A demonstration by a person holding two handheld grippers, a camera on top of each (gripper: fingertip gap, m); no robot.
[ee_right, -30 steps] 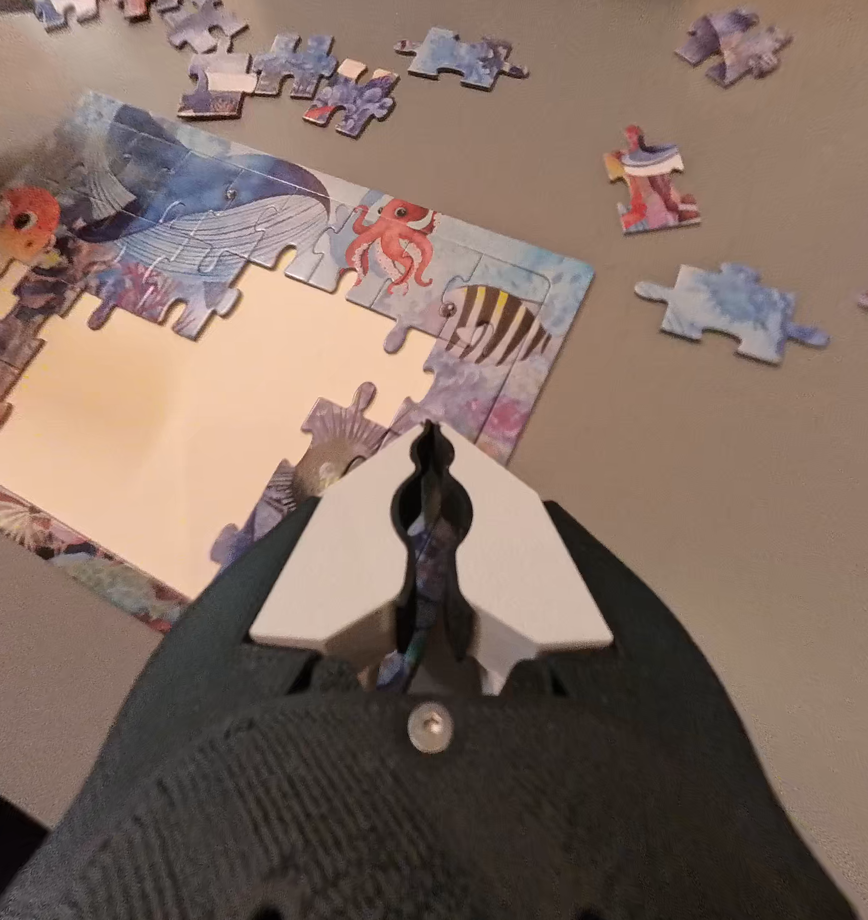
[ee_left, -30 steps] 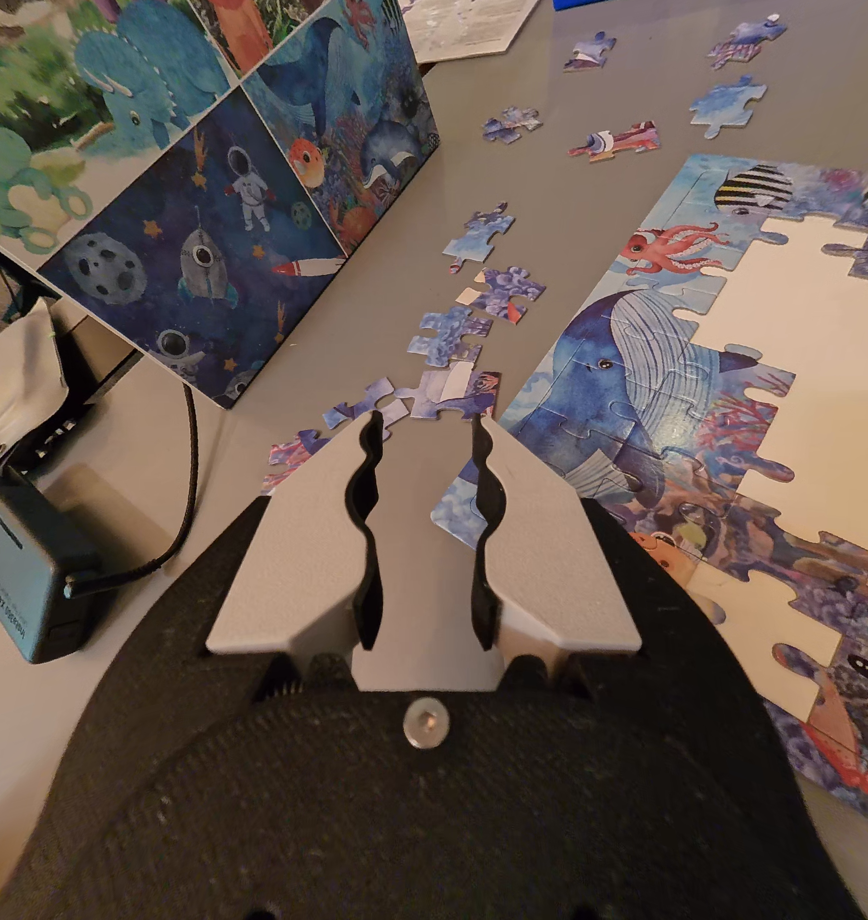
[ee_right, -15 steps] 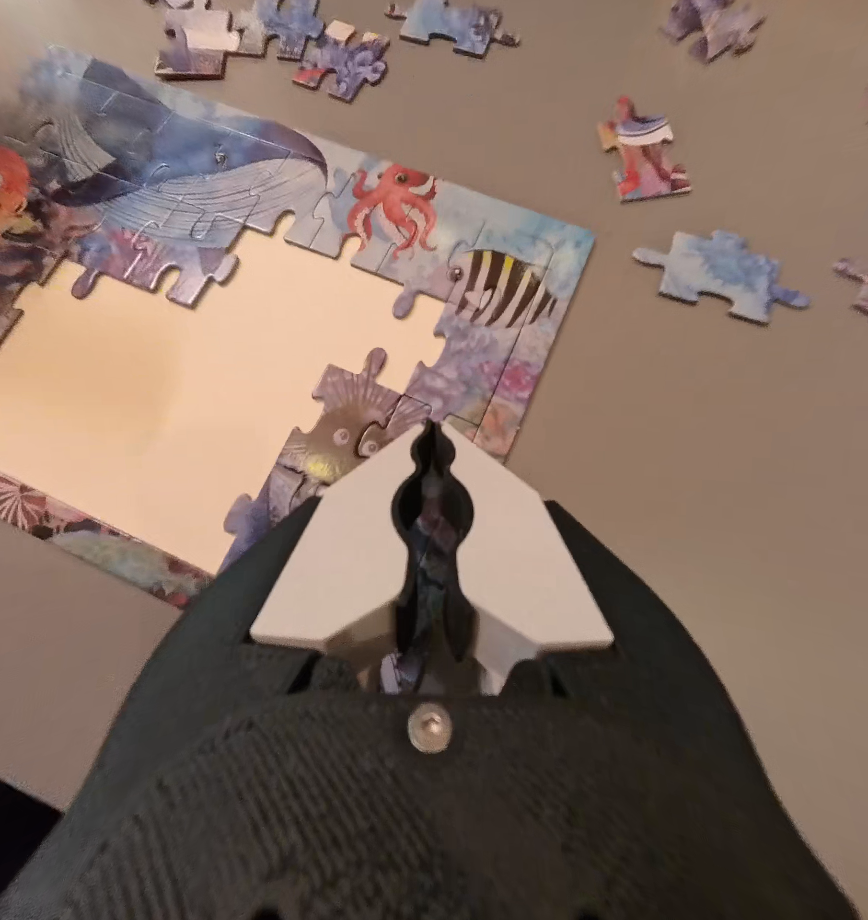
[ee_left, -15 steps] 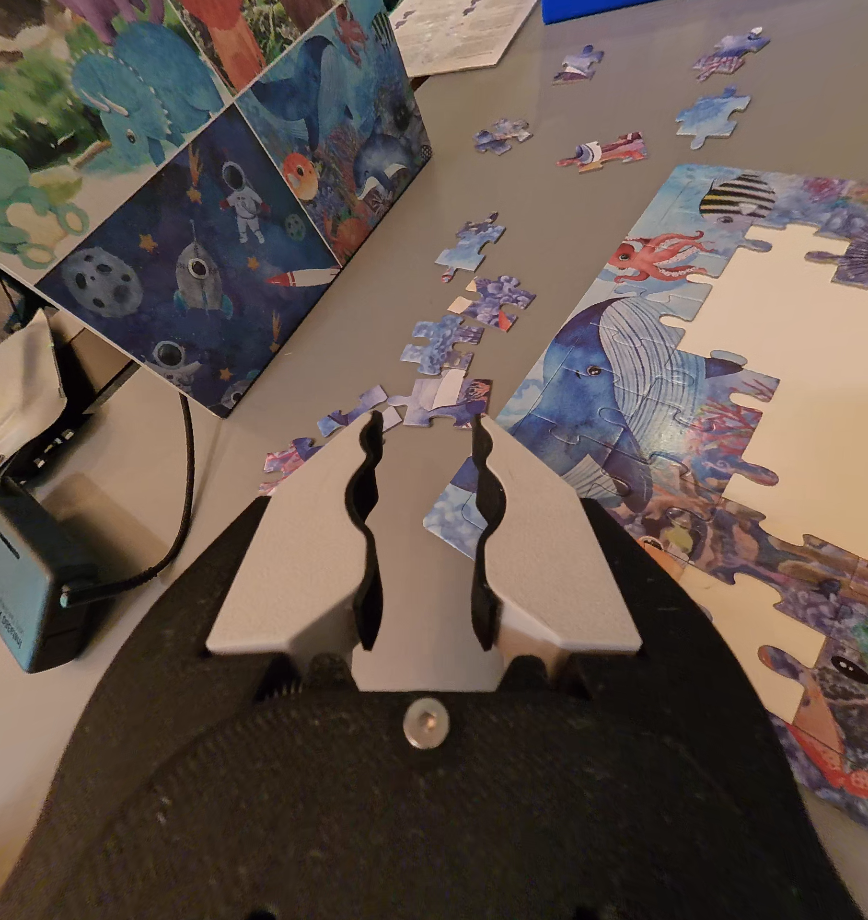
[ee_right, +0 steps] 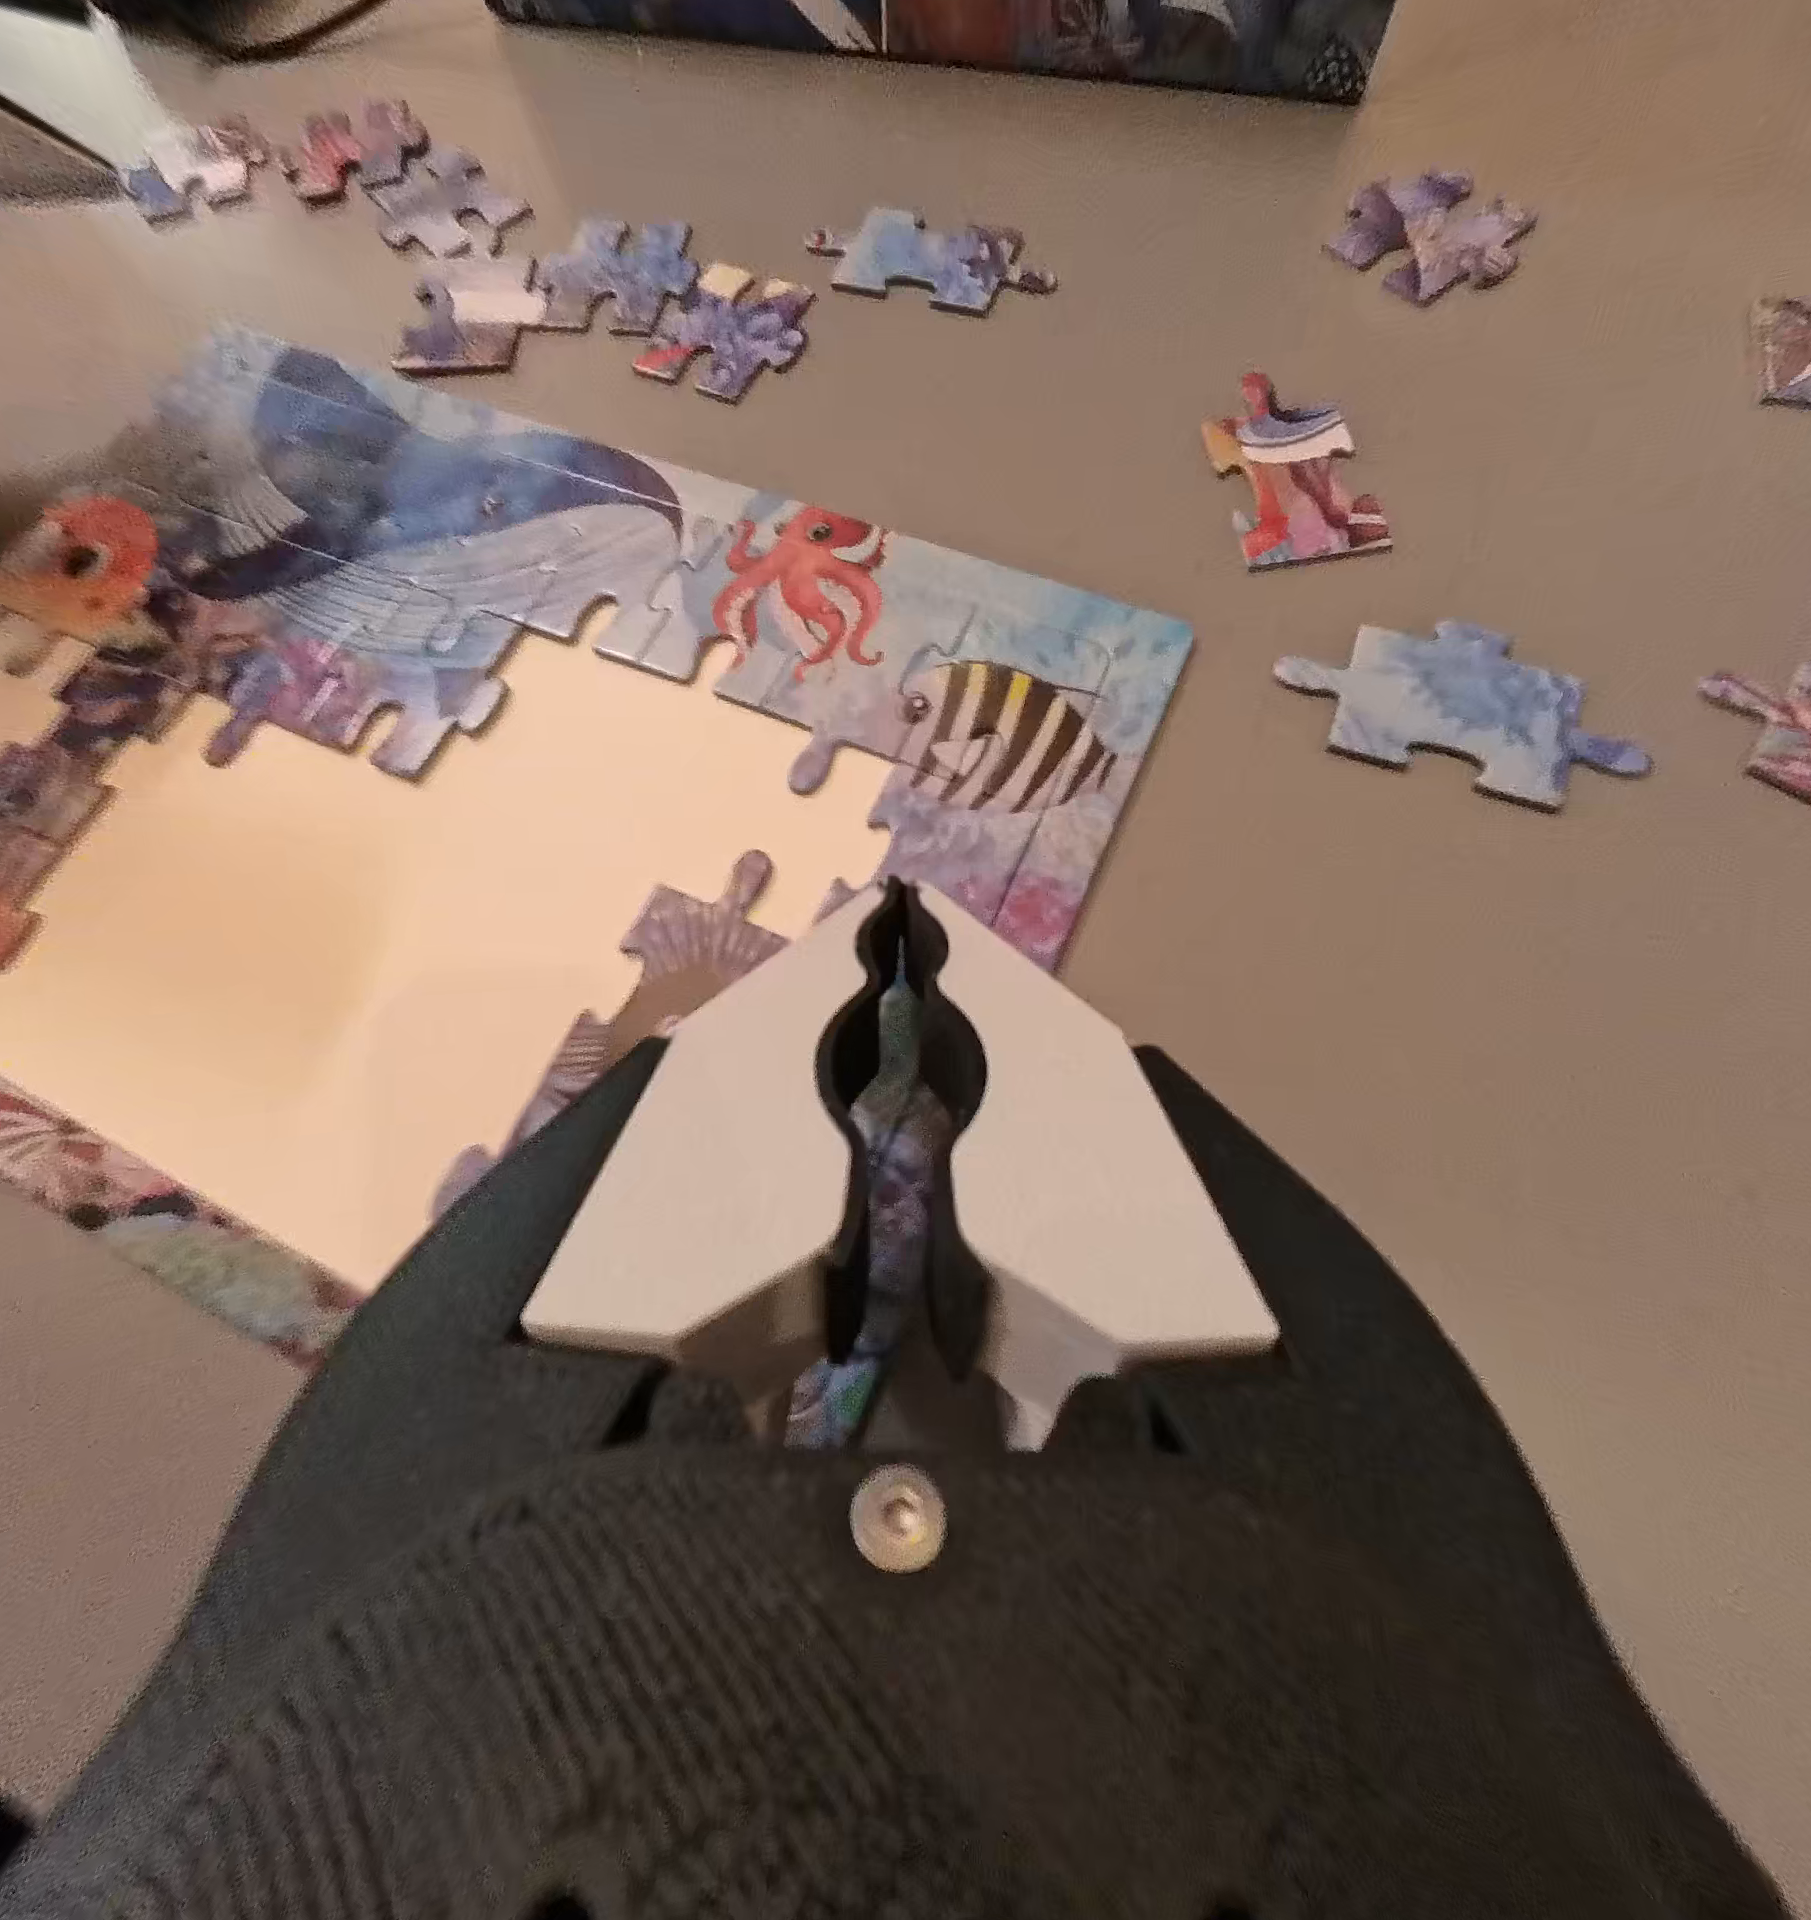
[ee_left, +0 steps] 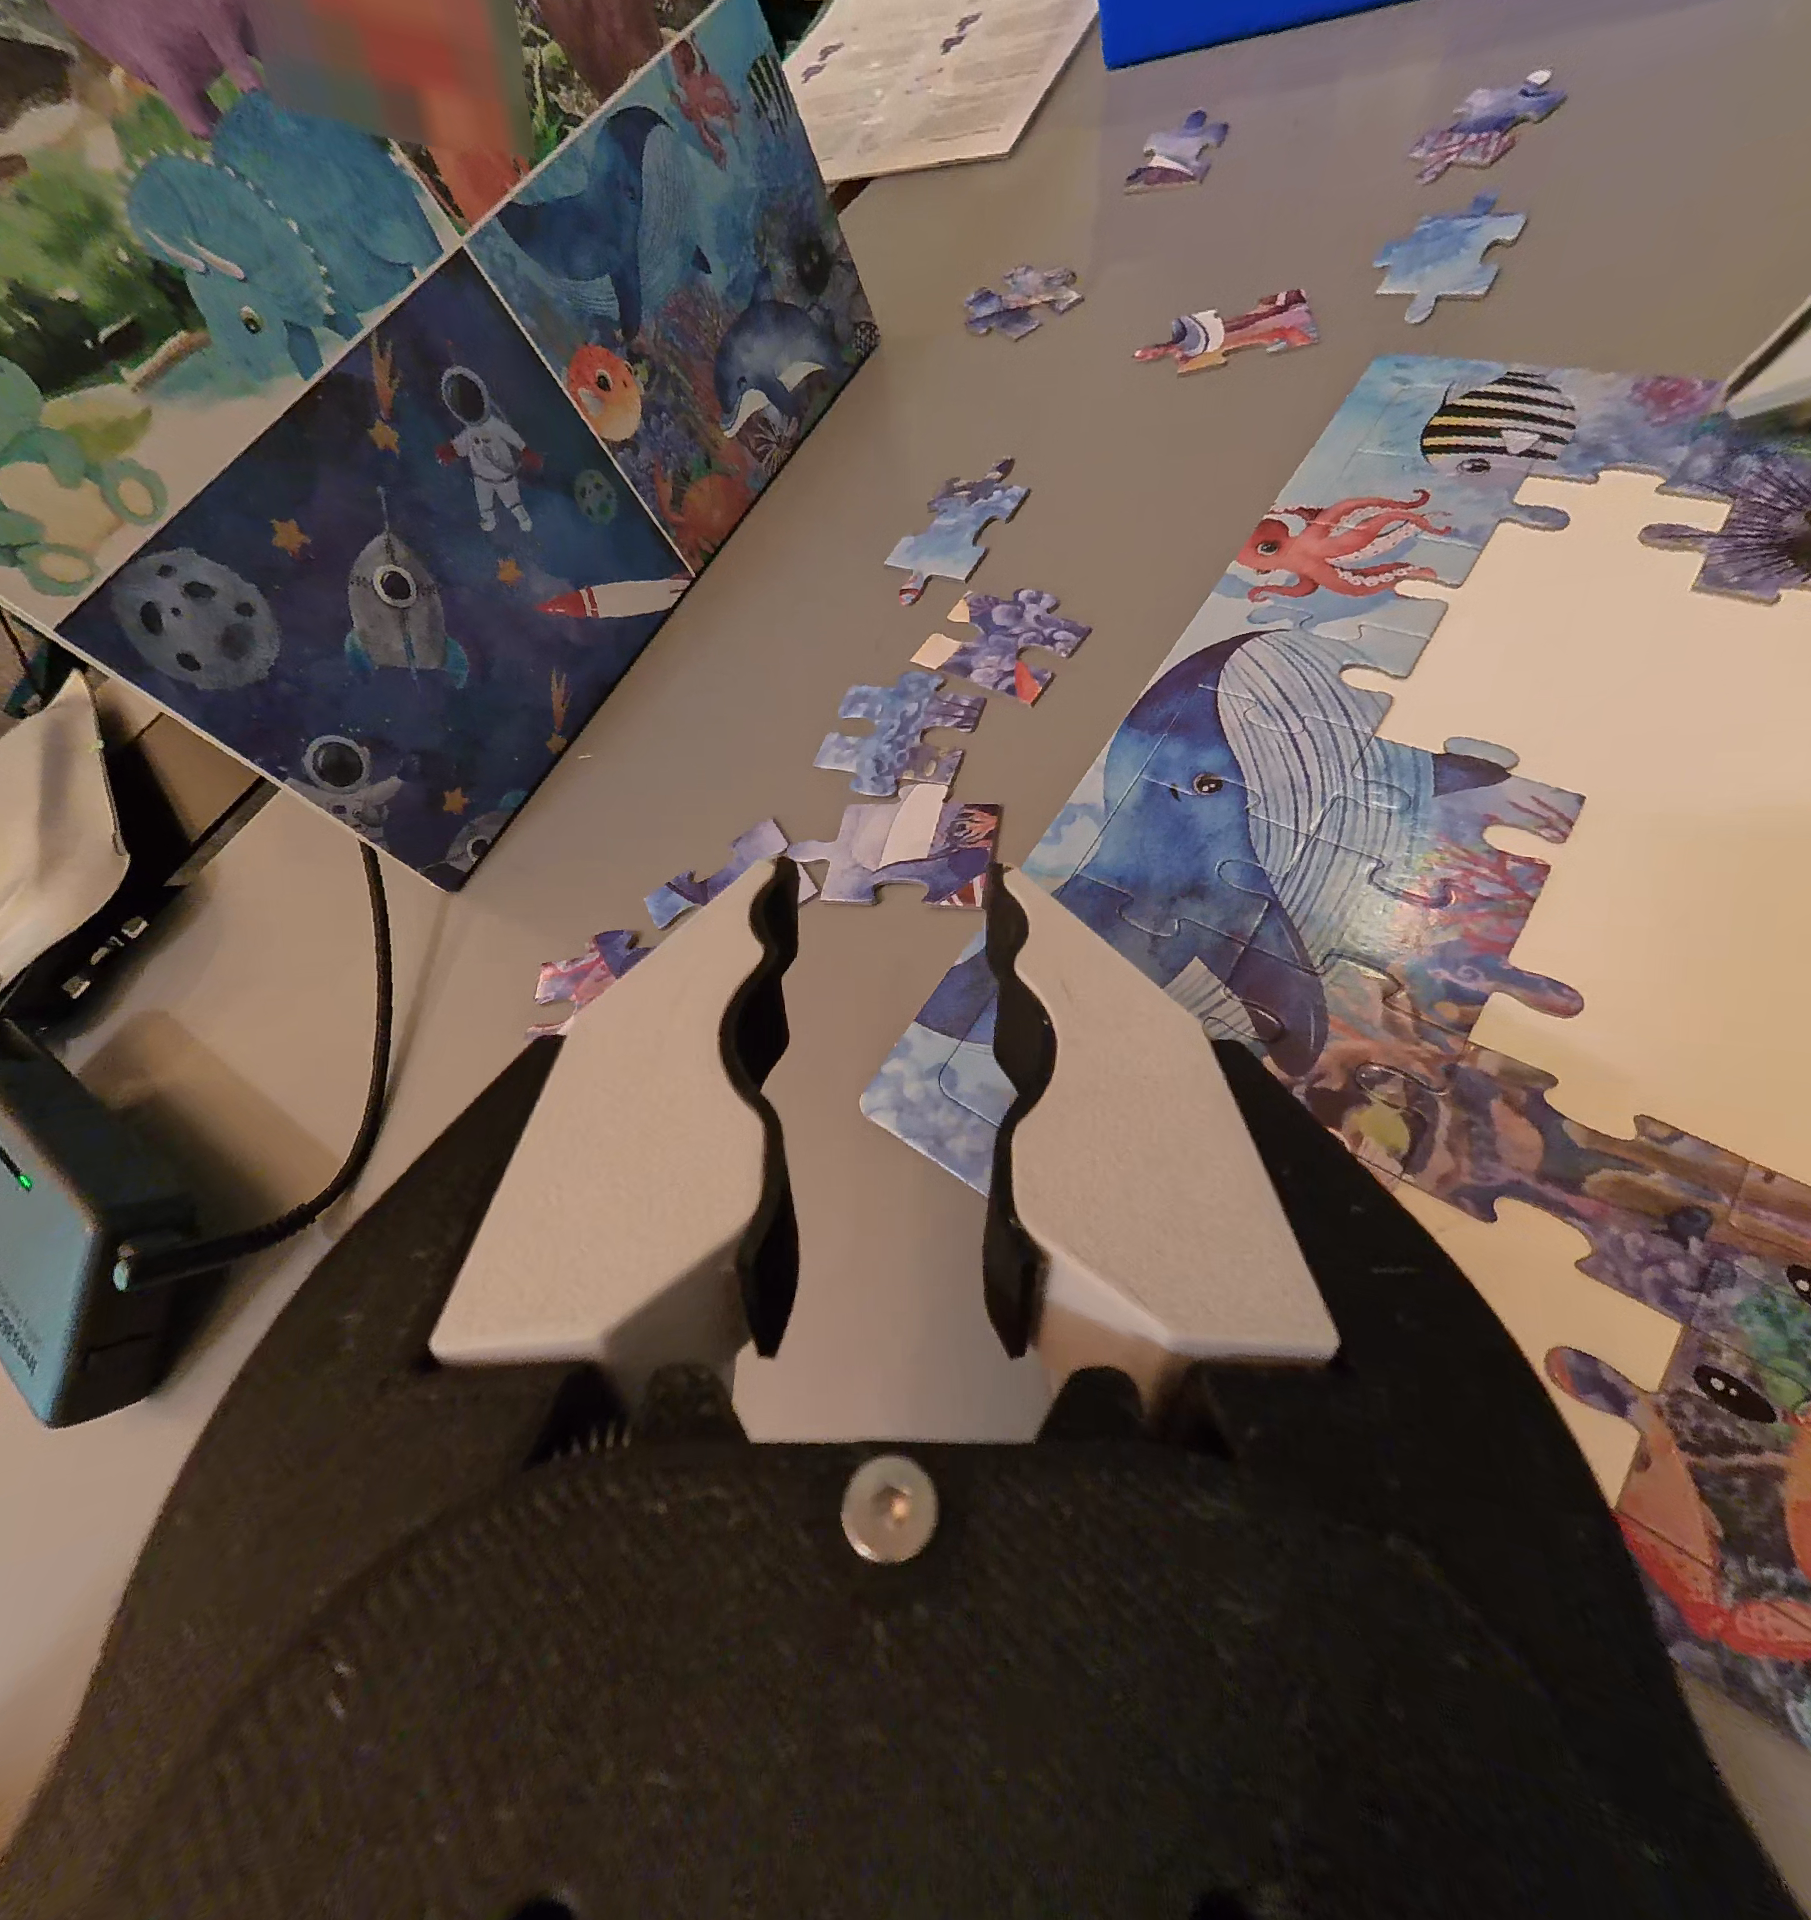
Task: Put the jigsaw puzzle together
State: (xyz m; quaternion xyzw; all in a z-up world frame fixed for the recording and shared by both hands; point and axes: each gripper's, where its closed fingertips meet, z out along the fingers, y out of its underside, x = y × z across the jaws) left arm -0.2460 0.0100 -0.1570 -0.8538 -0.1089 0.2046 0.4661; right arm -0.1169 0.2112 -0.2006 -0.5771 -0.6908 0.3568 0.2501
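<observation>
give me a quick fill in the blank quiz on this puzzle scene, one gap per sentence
1. The right gripper is shut on a puzzle ____.
2. The fingers of the left gripper stand ____, with nothing between them.
3. In the assembled puzzle, the animal between the whale and the striped fish is a red ____.
4. The middle of the assembled puzzle is still ____.

Missing words: piece; open; octopus; empty

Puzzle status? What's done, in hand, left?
Done: most of the border of the puzzle, with whale, octopus and striped fish. In hand: right gripper shut on a piece; left gripper open, empty. Left: the bare middle and the loose pieces on the table.
</observation>
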